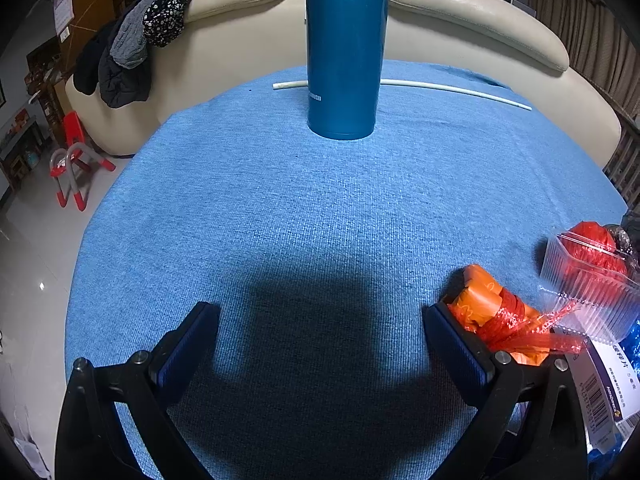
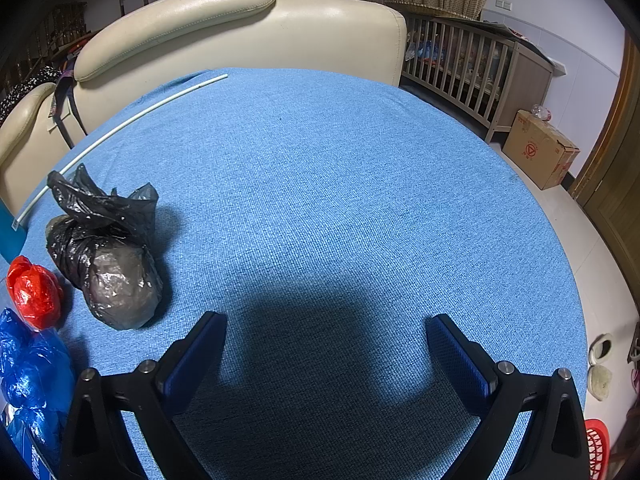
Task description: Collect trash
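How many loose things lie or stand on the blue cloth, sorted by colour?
Red: 1, crumpled red plastic bag
Orange: 1, orange packet tied with red plastic strip
Black: 1, knotted black plastic bag
Blue: 2, tall teal-blue metal flask, crumpled blue plastic bag
White: 2, long thin white tube, white printed carton
Clear: 1, clear plastic tray
Total: 8

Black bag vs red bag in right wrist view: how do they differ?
The black bag is bigger, dark and semi-transparent; the red bag is smaller and bright. The black bag's loose knotted top sticks up; the red bag is a tight ball. Both are crumpled plastic on the blue cloth, untouched.
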{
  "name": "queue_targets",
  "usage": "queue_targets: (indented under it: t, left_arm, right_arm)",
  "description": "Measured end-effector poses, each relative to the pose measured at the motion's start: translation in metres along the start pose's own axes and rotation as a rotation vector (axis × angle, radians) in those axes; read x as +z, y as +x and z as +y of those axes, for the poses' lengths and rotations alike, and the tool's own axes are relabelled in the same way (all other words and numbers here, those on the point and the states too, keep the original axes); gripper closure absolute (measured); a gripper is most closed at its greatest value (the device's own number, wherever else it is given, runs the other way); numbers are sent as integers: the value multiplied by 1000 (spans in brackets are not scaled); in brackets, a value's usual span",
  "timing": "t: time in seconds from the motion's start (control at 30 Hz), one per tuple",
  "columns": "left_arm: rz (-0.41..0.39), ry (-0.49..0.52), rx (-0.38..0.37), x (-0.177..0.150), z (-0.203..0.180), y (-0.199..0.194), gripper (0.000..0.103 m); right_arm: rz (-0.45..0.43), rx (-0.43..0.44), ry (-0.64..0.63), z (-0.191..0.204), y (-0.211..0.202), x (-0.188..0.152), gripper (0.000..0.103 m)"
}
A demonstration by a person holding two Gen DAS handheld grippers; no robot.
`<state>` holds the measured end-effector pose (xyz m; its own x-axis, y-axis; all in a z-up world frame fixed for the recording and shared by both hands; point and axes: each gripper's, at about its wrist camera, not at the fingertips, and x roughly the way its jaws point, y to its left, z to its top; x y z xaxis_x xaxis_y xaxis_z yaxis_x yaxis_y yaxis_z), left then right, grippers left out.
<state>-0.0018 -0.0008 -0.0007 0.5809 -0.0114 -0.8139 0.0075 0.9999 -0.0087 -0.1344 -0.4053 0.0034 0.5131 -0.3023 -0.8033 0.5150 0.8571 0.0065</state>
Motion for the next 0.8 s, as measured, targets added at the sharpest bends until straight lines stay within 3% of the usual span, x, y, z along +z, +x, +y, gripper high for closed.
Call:
queue_targets:
  t: [0.3, 0.37, 0.43, 0.63, 0.8]
  left_arm:
    - [70, 42, -27, 1, 7, -2, 0]
    - [50, 1, -24, -5, 21, -12, 0]
    - [31, -17, -33, -10, 29, -21, 0]
    - [-49, 20, -56, -28, 31, -64, 0]
    - [-101, 77, -86, -34, 13, -94, 0]
  right_arm:
    - [32, 37, -41, -2, -1, 1, 0]
    - [30, 58, -33, -8, -10, -1, 0]
    - [-54, 60, -25, -17, -34, -4, 0]
    - [-181, 73, -62, -23, -97, -23, 0]
    - [-177, 142, -120, -12, -126, -48, 0]
